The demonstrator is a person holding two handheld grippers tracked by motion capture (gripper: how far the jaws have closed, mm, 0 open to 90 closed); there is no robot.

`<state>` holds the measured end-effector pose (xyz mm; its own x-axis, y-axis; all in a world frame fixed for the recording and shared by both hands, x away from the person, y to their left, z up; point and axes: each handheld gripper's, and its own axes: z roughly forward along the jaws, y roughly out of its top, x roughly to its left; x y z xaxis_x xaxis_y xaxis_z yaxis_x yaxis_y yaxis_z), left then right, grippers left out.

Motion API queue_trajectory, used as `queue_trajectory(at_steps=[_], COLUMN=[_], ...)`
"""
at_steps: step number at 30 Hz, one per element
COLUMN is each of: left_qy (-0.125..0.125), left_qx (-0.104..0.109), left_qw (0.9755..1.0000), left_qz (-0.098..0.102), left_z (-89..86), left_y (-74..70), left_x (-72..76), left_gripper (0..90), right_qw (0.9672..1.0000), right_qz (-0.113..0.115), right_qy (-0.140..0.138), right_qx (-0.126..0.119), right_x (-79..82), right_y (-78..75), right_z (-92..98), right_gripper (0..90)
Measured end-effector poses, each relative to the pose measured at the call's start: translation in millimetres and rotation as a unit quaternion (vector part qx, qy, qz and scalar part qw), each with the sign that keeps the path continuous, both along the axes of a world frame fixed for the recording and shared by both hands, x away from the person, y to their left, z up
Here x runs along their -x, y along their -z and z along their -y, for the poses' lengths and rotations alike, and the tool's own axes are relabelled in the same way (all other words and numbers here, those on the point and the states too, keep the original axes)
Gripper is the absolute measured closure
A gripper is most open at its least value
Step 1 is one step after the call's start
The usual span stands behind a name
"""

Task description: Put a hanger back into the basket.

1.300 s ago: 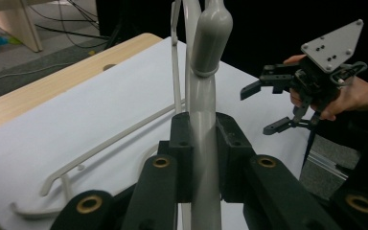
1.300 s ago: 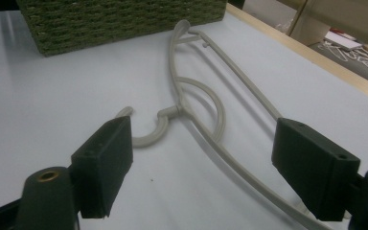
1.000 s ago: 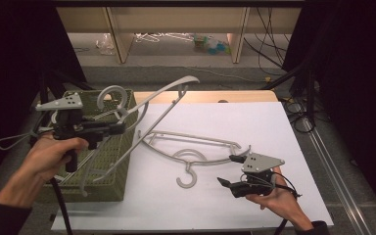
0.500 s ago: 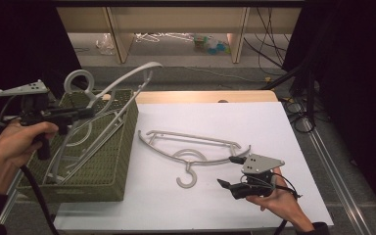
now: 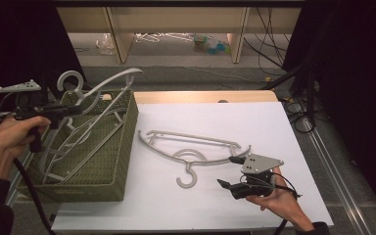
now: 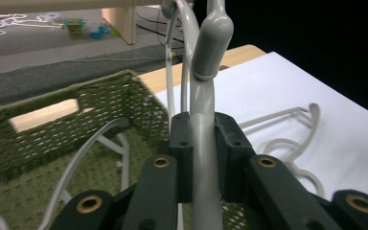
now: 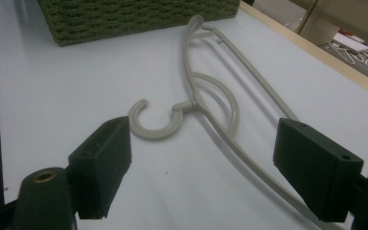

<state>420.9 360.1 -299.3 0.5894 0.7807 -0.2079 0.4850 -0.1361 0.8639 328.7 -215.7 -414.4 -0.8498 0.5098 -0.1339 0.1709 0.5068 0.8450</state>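
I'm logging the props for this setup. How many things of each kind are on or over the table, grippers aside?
Grey plastic clothes hangers: at least 3: one flat on the white table, one clamped in the left gripper over the basket, at least one lying in the basket; the overlapping bars there stop a surer count.
Green woven baskets: 1.
Total: at least 4.

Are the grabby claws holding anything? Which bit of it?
The left gripper is shut on a grey hanger, gripping its curved arm, over the green basket. The right gripper is open, holding nothing.
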Motion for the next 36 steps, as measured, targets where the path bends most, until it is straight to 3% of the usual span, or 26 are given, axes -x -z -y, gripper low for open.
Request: queue_trajectory(at_steps=[8, 14, 28, 36], left_qy=[0.003, 0.007, -0.013, -0.006], left_qx=[-0.026, -0.026, -0.024, -0.026], left_qw=[0.9995, 0.9994, 0.9989, 0.9983], left_qz=[-0.015, -0.023, -0.037, -0.051], left_z=[-7.7, -15.8, -39.7, -35.0], left_y=[17.0, 25.2, 43.6, 54.8], left_x=[-7.6, -6.7, 2.6, 1.0], left_gripper=[78.8, 78.8, 78.8, 78.8], right_qw=[1.0, 1.0, 1.0, 1.0], right_qz=[-0.001, -0.001, -0.002, 0.0], right_qy=[0.0, -0.002, -0.003, -0.002], right_qx=[0.002, 0.0, -0.001, -0.002], right_x=[-0.2, 0.3, 0.1, 0.1], right_y=[0.4, -0.1, -0.2, -0.4], right_z=[-0.5, -0.3, -0.1, -0.6], right_gripper=[21.7, 21.8, 21.8, 21.8])
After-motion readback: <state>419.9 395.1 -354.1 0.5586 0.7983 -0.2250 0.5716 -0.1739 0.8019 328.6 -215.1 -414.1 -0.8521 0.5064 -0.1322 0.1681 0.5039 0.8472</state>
